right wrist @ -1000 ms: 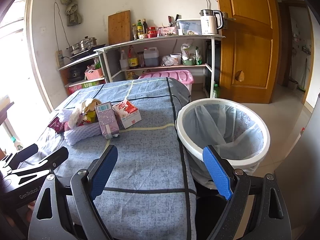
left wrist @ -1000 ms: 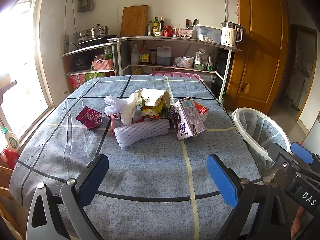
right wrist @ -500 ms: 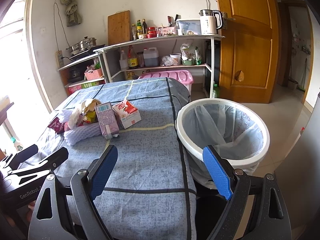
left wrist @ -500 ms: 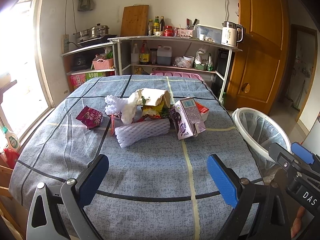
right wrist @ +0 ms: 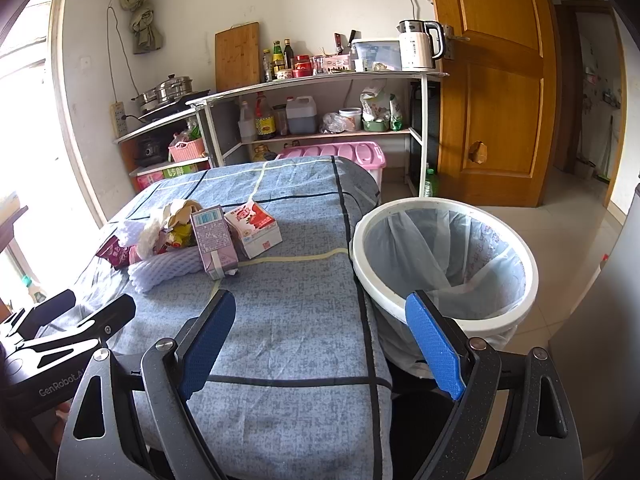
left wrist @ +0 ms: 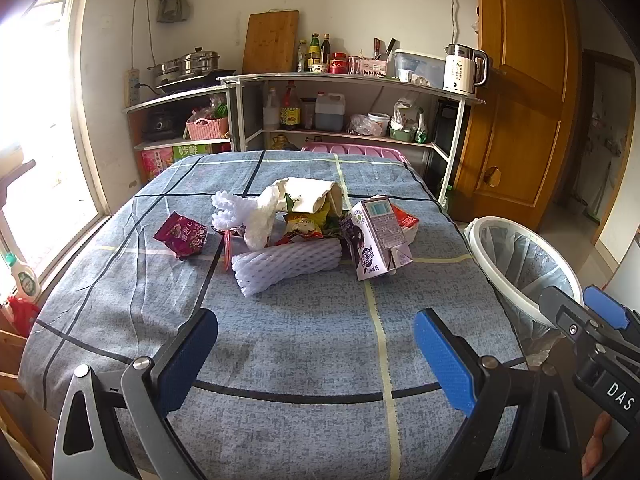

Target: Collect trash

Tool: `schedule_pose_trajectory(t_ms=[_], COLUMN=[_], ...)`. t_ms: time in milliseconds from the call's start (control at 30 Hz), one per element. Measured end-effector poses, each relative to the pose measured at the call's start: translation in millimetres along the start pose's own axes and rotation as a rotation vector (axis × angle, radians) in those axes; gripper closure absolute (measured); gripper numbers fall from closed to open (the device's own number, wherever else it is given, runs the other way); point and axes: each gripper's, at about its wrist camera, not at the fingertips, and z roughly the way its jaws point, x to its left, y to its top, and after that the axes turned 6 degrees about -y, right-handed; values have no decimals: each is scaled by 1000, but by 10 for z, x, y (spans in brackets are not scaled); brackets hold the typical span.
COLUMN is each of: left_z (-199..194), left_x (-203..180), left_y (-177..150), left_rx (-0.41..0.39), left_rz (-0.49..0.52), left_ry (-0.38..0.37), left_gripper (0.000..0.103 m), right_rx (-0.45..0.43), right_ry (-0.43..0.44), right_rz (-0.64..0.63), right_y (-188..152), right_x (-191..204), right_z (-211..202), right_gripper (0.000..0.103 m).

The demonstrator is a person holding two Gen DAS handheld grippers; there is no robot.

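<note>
We are holding the left gripper [left wrist: 316,354] and right gripper [right wrist: 320,344] spread wide and empty, facing the trash pile [left wrist: 304,232] mid-frame.

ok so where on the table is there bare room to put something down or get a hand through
The near half of the table is bare, from the foam sleeve and purple carton down to the front edge. The far strip towards the shelves is free too, and the right edge beside the bin. The middle is crowded: the trash pile sits packed together there, with the snack bag just left of it.
</note>
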Motion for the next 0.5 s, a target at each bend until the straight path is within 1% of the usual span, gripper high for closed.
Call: schedule_pose_trajectory(t_ms=[500], left_z=[-11], left_x=[2], left_y=[-1], left_rx=[-1], left_rz=[-2], left_ry=[1], left_gripper=[4], right_rx=[1], right_ry=[2], right_rz=[0], right_y=[0], right_x=[-4], right_z=[-5], right_gripper=[16])
